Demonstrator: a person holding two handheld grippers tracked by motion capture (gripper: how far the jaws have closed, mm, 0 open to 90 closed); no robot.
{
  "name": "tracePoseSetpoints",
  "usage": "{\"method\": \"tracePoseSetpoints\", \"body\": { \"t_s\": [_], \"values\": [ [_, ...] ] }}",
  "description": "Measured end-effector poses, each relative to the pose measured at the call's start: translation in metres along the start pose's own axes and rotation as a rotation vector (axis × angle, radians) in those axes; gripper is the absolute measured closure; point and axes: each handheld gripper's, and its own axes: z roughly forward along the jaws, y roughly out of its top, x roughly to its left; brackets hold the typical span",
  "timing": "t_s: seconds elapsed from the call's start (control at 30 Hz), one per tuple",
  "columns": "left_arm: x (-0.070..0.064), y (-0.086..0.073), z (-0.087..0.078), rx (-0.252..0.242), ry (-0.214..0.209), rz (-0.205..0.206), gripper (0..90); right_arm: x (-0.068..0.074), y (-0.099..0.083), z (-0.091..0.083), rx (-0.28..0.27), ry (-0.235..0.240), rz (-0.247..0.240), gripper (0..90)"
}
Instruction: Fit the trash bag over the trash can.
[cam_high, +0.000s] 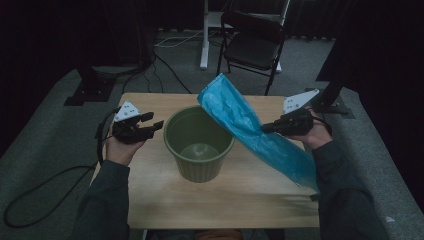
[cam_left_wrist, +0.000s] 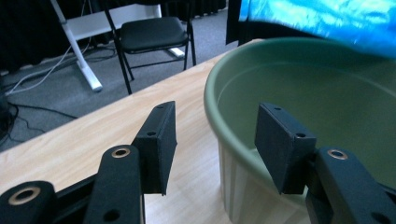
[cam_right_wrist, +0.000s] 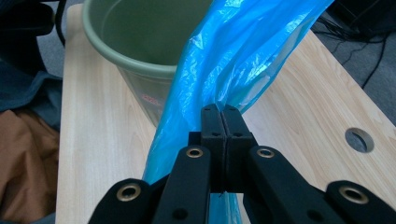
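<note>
Your right gripper was clenched on the blue plastic bag; in the right gripper view the two jaws stood pressed together w/ the blue film pinched between them, approx. at mid-length of the bag. The bag hung stretched and tilted: its upper end rose to the far left, above the far-right part of the rim of the green bucket, and its lower end dropped to the near right, down to the table edge beside your right sleeve. Whether the bag touched the rim of the bucket, I cannot tell.

The bucket stood upright in the middle of the table, open side up, w/ nothing seen inside.

Your left gripper was released and held nothing. In the left gripper view its jaws stood wide apart, one on each side of the left rim of the bucket, near to it but not touching. In the high view this gripper was just left of the bucket, held above the table.

Behind the table, on the far side, a black folding chair stood on the grey floor, next to a white desk leg.
</note>
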Motion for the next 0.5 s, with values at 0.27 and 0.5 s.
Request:
{"method": "tracePoseSetpoints", "body": {
  "t_s": [0.27,0.5],
  "values": [
    [-0.008,0.019,0.005,-0.021,-0.024,0.031,50.0,0.003,0.009,0.003,-0.004,0.036,-0.032,89.9],
    [-0.02,0.032,0.018,-0.015,-0.07,0.063,50.1,0.005,0.016,0.011,-0.003,0.072,-0.057,89.9]
  ]
}}
